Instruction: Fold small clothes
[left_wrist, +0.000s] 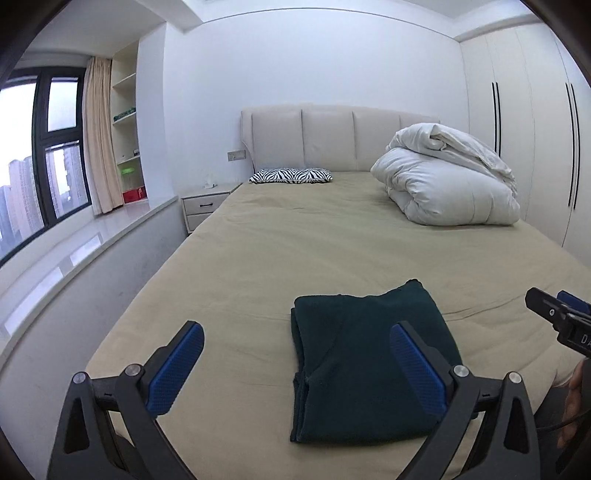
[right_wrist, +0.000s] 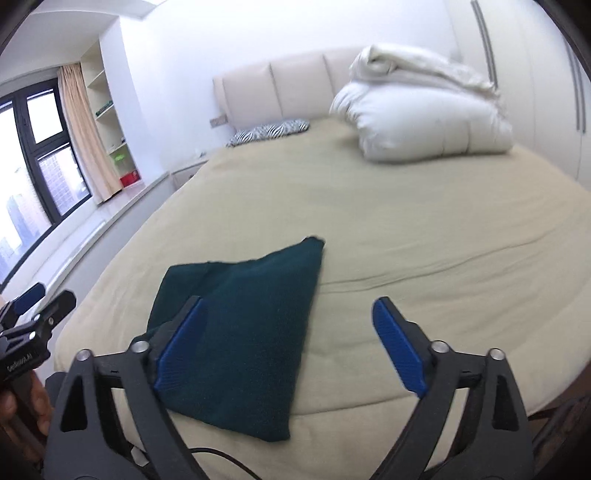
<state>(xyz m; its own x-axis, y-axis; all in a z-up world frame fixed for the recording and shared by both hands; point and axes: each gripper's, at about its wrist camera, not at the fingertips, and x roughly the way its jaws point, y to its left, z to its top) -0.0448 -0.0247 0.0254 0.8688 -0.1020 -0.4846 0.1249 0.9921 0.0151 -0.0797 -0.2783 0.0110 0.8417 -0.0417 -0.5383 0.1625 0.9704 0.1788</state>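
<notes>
A dark green garment (left_wrist: 369, 354) lies folded into a compact rectangle on the beige bed sheet (left_wrist: 295, 251) near the foot of the bed. It also shows in the right wrist view (right_wrist: 251, 332). My left gripper (left_wrist: 295, 365) is open and empty, held above the bed with its right pad over the garment. My right gripper (right_wrist: 288, 343) is open and empty, its left pad over the garment's near edge. The right gripper shows at the right edge of the left wrist view (left_wrist: 557, 314), and the left gripper at the left edge of the right wrist view (right_wrist: 33, 306).
A rolled white duvet (left_wrist: 447, 177) sits at the far right of the bed. A zebra-print pillow (left_wrist: 291, 175) lies by the padded headboard (left_wrist: 332, 136). A bedside table (left_wrist: 207, 203), window ledge (left_wrist: 74, 243) and shelves are to the left; wardrobe doors (left_wrist: 535, 122) to the right.
</notes>
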